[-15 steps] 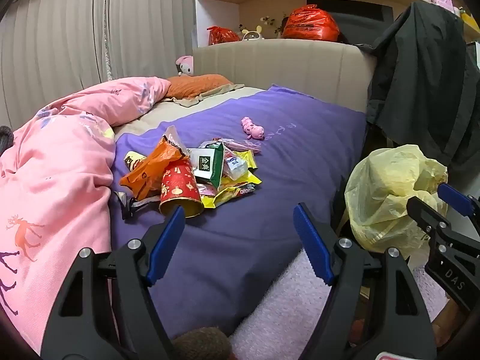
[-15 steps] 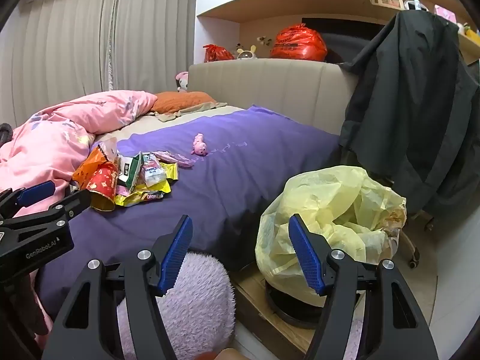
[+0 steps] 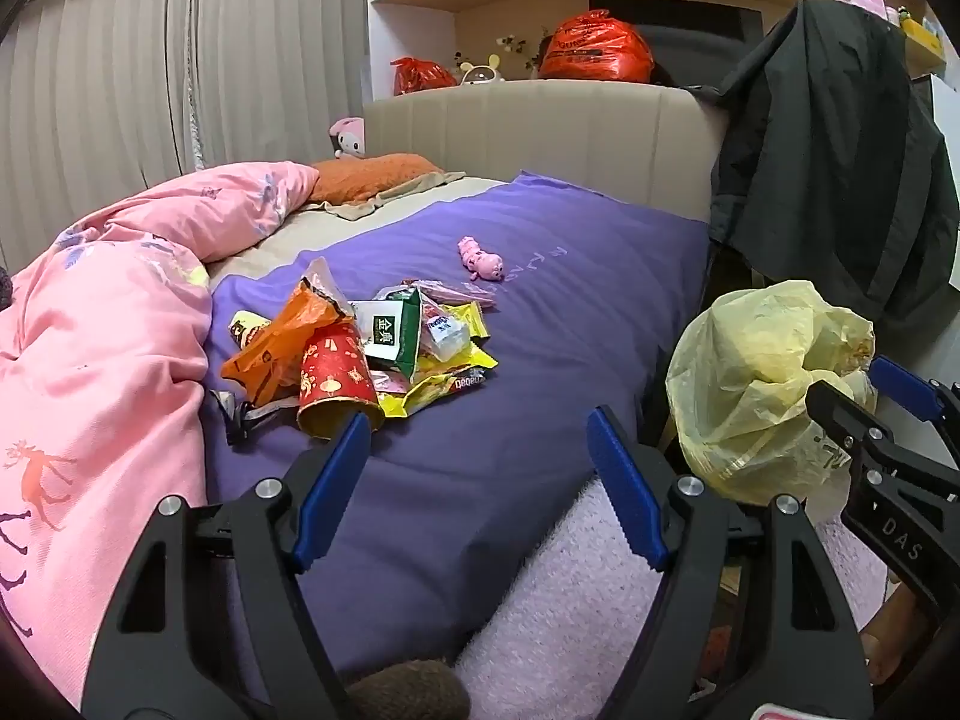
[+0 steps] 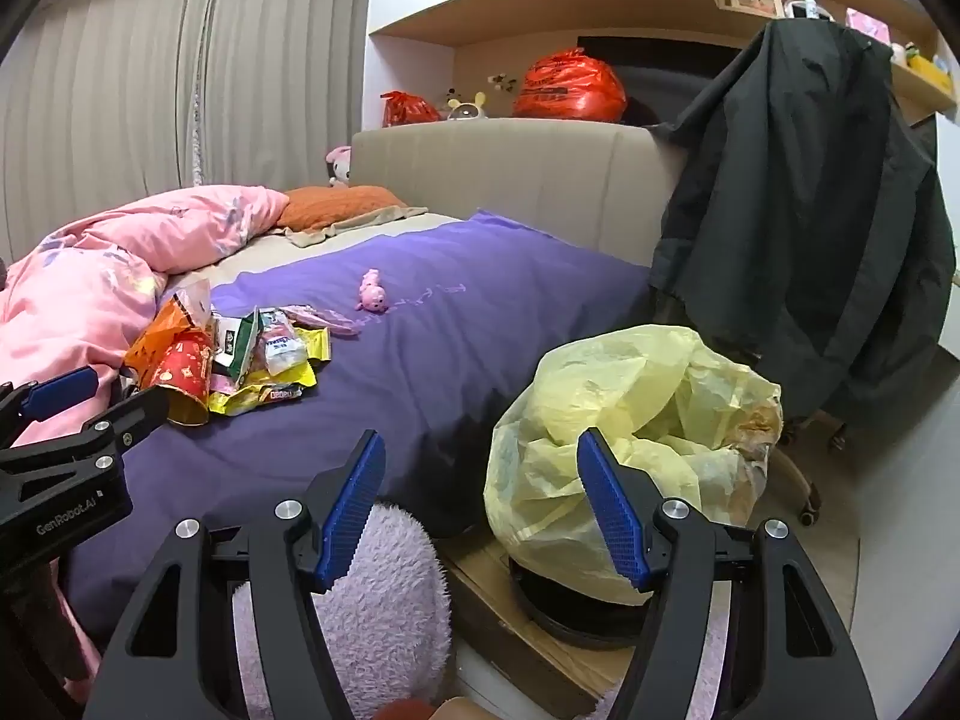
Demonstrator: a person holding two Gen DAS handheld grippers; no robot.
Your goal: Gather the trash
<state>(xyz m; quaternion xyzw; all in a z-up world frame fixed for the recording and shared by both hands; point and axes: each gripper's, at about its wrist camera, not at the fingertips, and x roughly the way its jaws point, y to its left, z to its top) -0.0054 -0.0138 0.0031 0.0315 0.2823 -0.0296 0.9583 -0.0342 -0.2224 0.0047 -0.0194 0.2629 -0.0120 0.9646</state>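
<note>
The trash (image 3: pixel 360 354) lies in one loose heap on the purple blanket (image 3: pixel 540 312), left of centre in the left wrist view and at mid-left in the right wrist view. On its near side a red paper cup (image 3: pixel 336 378) lies tipped over with its mouth toward the camera. An orange wrapper (image 3: pixel 276 348) is against its left side, a green-and-white packet (image 3: pixel 390 330) stands up behind it, and yellow wrappers (image 3: pixel 444 384) spread flat to the right. Being bunched together, the pieces can probably be taken one after another without much travel.

The bin, lined with a yellow bag (image 4: pixel 630 444), stands on the floor beside the bed, at lower right of the right wrist view. The bag's mouth is crumpled and partly folded in, so it may need spreading before anything drops in cleanly.

The left gripper (image 3: pixel 480 438) hangs low in its frame, fingers wide apart and empty, aimed down at the blanket just short of the cup. It looks placed to take the cup first. The right gripper (image 4: pixel 480 480) is also spread wide and empty, with the bag showing behind its right finger. It seems placed to tend the bag.

A small pink toy (image 3: pixel 483 258) lies on the blanket beyond the heap, apart from it, and should likely stay. A pink duvet (image 3: pixel 108 360) is bunched just left of the trash and could snag a reach from that side. A fluffy lilac cushion (image 4: pixel 384 588) sits at the bed's near edge between the grippers and the blanket. A dark jacket (image 4: pixel 810 228) hangs at upper right, clear of the work.
</note>
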